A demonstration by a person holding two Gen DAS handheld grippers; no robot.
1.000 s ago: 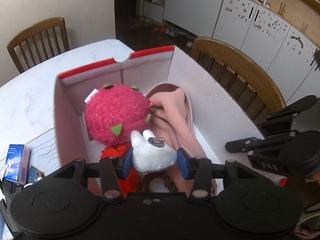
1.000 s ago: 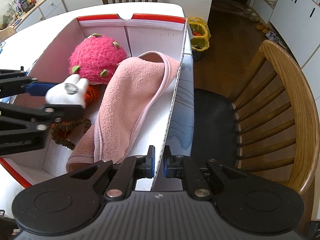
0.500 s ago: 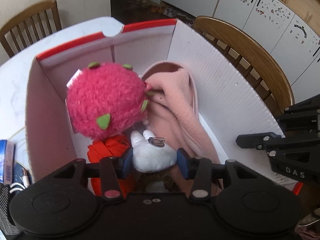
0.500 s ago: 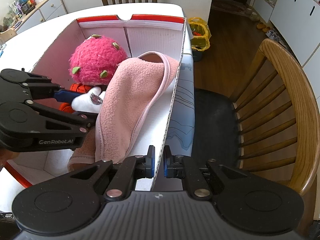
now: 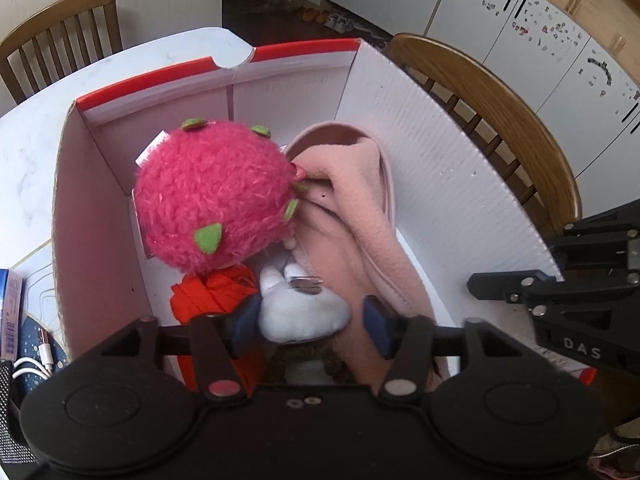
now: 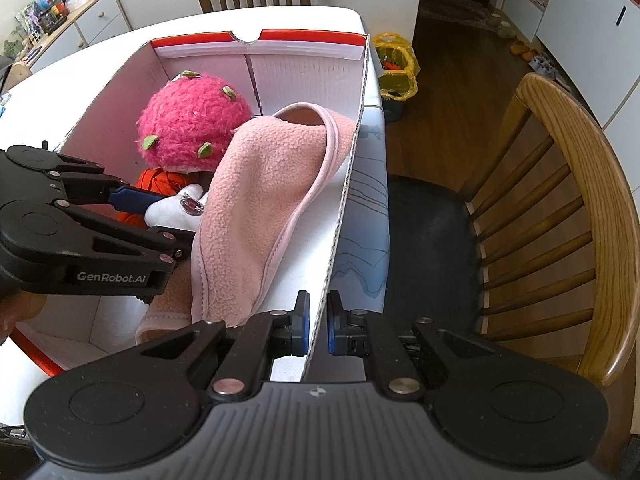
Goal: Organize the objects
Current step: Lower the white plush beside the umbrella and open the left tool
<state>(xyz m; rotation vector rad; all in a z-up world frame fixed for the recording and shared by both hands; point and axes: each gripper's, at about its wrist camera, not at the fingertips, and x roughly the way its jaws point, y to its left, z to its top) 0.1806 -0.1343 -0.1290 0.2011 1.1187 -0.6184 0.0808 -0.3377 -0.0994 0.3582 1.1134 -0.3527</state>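
A white corrugated box (image 5: pixel 420 152) with red rims stands on the table. Inside it are a fuzzy pink plush ball (image 5: pixel 212 196) with green leaves, a pink fleece cloth (image 5: pixel 360 220) and an orange bundle (image 5: pixel 216 292). My left gripper (image 5: pixel 312 324) reaches down into the box, its jaws opening around a small white plush (image 5: pixel 300 308) with a metal clip. The right pad stands clear of the plush, which rests on the items below. My right gripper (image 6: pixel 318 328) is shut on the box's right wall (image 6: pixel 348 184) at its near end. The right wrist view shows the left gripper (image 6: pixel 168 220) beside the fleece cloth (image 6: pixel 260 200).
A wooden chair (image 6: pixel 560 200) stands close against the box's right side, and another chair (image 5: pixel 60 28) is at the table's far end. A blue carton (image 5: pixel 10 300) and white cable (image 5: pixel 36 364) lie left of the box. A yellow bag (image 6: pixel 396 68) sits on the floor.
My left gripper has sunk deeper into the box with the white plush, and its jaws have spread so the right pad has come off it. The right gripper has kept still on the wall.
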